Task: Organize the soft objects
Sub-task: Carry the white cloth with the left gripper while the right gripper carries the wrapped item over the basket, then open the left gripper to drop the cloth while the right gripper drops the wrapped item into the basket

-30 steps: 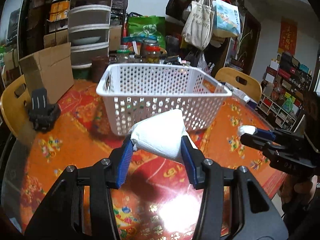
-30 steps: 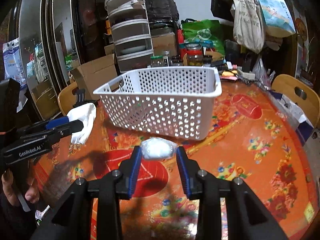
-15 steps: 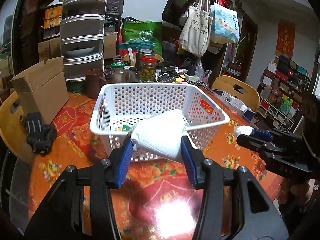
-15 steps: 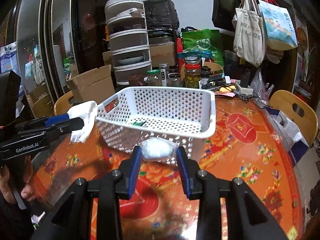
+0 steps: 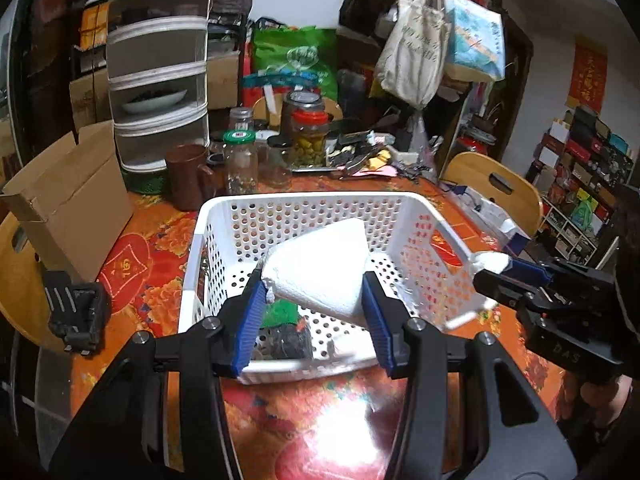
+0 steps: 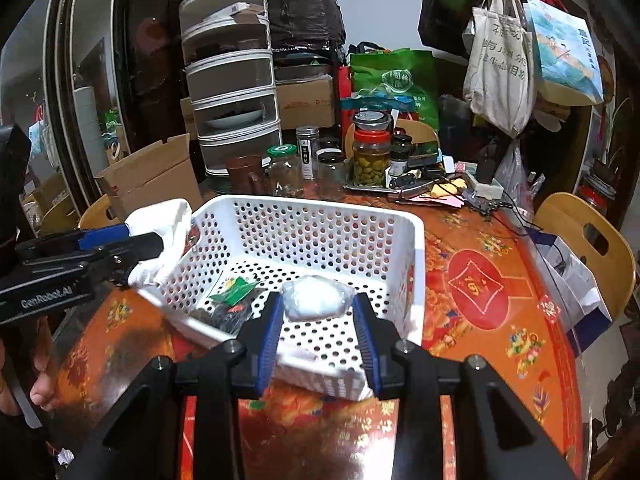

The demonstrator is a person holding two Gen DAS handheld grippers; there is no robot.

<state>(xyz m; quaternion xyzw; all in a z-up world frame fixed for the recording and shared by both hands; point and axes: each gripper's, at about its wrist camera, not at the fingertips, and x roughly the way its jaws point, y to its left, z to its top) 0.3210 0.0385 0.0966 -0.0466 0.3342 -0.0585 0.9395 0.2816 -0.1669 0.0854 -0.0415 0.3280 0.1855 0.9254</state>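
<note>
A white perforated basket (image 5: 304,200) stands on the orange patterned table; it also shows in the right wrist view (image 6: 320,208). My left gripper (image 5: 314,300) is shut on a folded white cloth (image 5: 320,268) and holds it above the basket's near part. My right gripper (image 6: 318,316) is shut on a small white wrapped bundle (image 6: 316,298) over the basket's near side. A dark item with a green packet (image 6: 234,294) lies on the basket floor. Each gripper shows in the other's view, the right (image 5: 490,268) and the left (image 6: 160,236).
Jars (image 5: 240,160), a brown mug (image 5: 188,176) and a stacked drawer unit (image 5: 158,80) stand behind the basket. A cardboard box (image 5: 68,200) is at the left, a black clamp (image 5: 74,312) near it. Wooden chairs (image 6: 588,240) flank the table.
Both grippers have risen and moved forward, from in front of the basket to above its rim. Each still holds its object. The inside of the basket has come into view.
</note>
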